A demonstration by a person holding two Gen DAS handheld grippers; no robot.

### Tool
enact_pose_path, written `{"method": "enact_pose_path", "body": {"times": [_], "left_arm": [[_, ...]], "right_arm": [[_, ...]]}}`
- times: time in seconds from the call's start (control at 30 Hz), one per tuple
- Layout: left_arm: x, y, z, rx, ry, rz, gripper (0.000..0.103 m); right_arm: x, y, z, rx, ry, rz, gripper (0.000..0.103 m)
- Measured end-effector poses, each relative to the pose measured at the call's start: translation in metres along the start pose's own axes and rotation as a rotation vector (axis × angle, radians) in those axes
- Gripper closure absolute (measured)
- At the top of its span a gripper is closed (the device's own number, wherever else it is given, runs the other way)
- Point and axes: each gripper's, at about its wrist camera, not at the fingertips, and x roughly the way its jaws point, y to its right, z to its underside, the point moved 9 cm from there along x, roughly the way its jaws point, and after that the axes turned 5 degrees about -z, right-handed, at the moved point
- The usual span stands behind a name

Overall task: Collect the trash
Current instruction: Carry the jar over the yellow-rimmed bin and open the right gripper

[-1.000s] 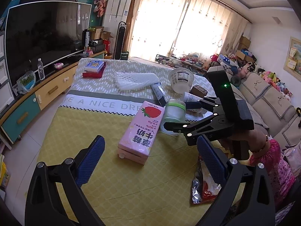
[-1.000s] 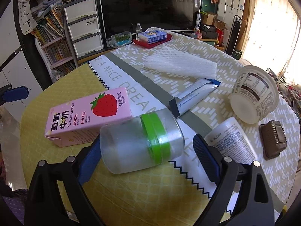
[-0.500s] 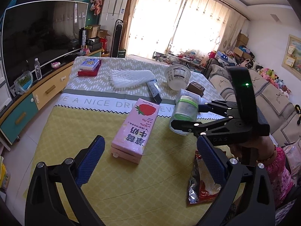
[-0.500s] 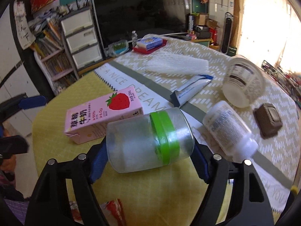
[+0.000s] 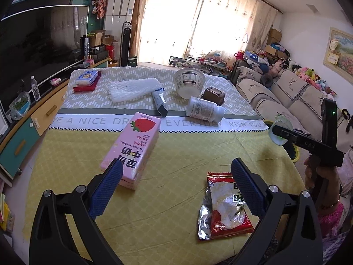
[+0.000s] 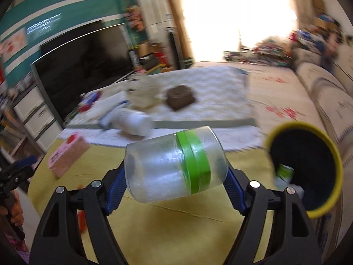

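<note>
On the table (image 5: 181, 154), the milk carton (image 5: 132, 145) lies centre-left, the snack wrapper (image 5: 222, 207) lower right — behind them a bottle (image 5: 204, 109), tub (image 5: 189, 81) and foam net (image 5: 132, 88); bin (image 6: 308, 167) far right.

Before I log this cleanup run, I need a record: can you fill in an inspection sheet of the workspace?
Surface: table under a yellow and patterned cloth.
Job's things: clear jar with green band, held near the yellow-rimmed bin; pink milk carton, snack wrapper, white bottle, tub and tube lie on the cloth.
Clutter: foam net, books, brown box.
Grippers: left gripper open, empty; right gripper clamps the jar.
Cables: nothing seen.
Surroundings: TV, sofa, curtained window.
</note>
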Motion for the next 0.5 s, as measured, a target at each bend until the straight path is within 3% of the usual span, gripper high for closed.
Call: {"method": "enact_pose_path", "body": {"times": [0.27,0.5], "left_arm": [[0.01,0.034,0.006,0.048,-0.028,0.014,0.006],[0.019,0.066,0.009,0.093,-0.051,0.023,0.006]], "right_arm": [[-0.034,0.137,0.015,0.188,0.043,0.288,0.03],[-0.014,0.201,0.026,0.222,-0.022,0.391,0.03]]}}
